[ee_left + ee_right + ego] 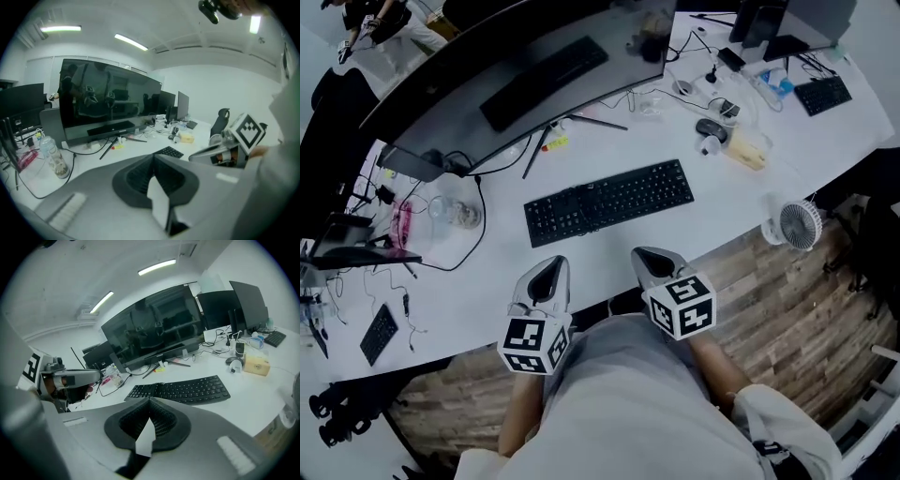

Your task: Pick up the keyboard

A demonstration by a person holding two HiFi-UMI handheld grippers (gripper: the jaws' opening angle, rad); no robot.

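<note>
A black keyboard lies flat in the middle of the white desk, slanted with its right end farther away. It also shows in the right gripper view as the keyboard, just beyond the jaws, and only its end shows in the left gripper view. My left gripper hangs over the desk's front part, short of the keyboard's left end, jaws shut on nothing. Beside it, my right gripper sits just short of the keyboard's near edge, also shut and empty.
A wide curved monitor stands behind the keyboard. A clear bottle and cables lie at the left. A mouse, a yellowish box and a second keyboard sit at the back right. A small fan stands at the desk's right edge.
</note>
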